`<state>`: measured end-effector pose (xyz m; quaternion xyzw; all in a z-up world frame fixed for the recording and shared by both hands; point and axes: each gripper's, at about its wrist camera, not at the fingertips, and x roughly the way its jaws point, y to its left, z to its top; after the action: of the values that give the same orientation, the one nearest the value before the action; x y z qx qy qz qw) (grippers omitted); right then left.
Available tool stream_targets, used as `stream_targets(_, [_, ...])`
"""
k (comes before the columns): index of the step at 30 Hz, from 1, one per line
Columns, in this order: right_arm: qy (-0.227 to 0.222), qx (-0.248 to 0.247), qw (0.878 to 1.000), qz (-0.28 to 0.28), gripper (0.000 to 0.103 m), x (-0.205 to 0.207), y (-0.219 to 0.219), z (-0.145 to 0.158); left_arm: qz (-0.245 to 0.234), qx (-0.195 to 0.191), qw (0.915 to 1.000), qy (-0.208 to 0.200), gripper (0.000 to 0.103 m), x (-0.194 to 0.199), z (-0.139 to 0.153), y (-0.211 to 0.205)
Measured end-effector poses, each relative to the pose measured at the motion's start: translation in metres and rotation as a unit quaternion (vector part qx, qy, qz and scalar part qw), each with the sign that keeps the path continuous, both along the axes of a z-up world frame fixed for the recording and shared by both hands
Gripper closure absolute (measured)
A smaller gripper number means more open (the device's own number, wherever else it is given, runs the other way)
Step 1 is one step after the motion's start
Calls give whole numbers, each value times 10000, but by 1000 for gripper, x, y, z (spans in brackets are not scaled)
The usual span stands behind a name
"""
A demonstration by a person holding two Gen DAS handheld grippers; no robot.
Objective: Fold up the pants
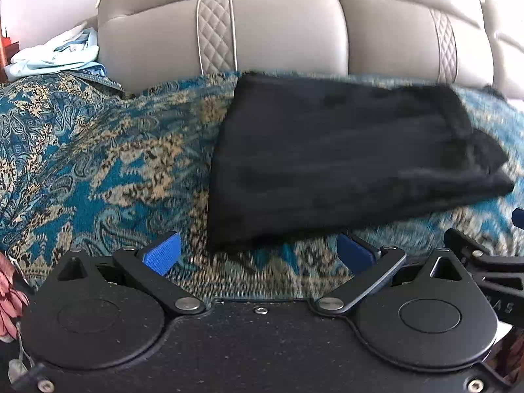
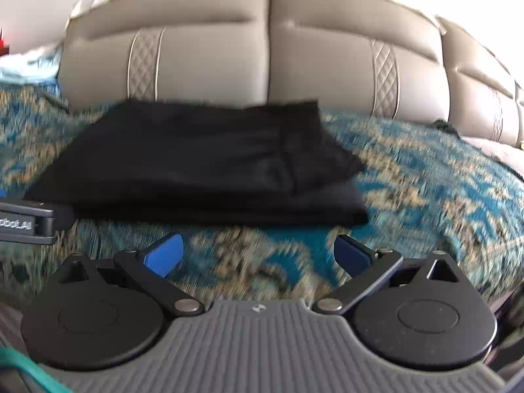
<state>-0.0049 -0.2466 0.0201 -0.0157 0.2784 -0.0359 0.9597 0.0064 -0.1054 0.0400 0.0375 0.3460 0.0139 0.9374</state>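
Left wrist view: black folded fabric pants [image 1: 344, 160], soft matte cloth in a rough wedge shape, lie flat on the teal-and-tan paisley woven bedspread [image 1: 108, 163]. Left gripper [image 1: 258, 255]: blue ribbed pads [image 1: 163, 255] on black metal link arms, jaws spread wide, nothing between them. The pants sit just ahead of the gripper, offset toward its right finger; their near edge is close to the tips but not touching. Behind the pants, a beige padded leather headboard [image 1: 285, 32] with quilted diamond strips and piping. Left of the pants, near the headboard's end, a crumpled pale blue-and-white cloth [image 1: 55, 55]. Right of the pants, at the frame edge, the black frame of the right gripper [image 1: 484, 262]. Frame is motion-blurred.

Right wrist view: right gripper [image 2: 258, 255], same blue pads and black links on a grey ribbed body, jaws spread wide, empty. The pants [image 2: 196, 163] lie ahead and left of it, a flat stacked rectangle with layered edges showing at the right end, clear of the fingertips. Bedspread [image 2: 425, 177] fills the gap between the pants and the gripper. Left of the pants' near corner, a black lettered part of the left gripper [image 2: 26, 222]. Headboard [image 2: 327, 65] directly behind the pants. Nothing lies between jaws and pants.
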Motion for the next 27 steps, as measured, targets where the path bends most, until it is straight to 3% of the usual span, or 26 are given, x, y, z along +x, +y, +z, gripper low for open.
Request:
stream_targets(2, [155, 21, 9999, 23, 0, 4, 2, -5, 4, -15, 10000, 96, 1, 0, -6, -2])
stream_targets(12, [118, 72, 9999, -34, 0, 4, 2, -11, 26, -313, 9993, 215, 0, 6, -12, 2])
stream_targets(27, [117, 77, 9999, -35, 0, 4, 3, -11, 31, -366, 9992, 172, 0, 6, -14, 4])
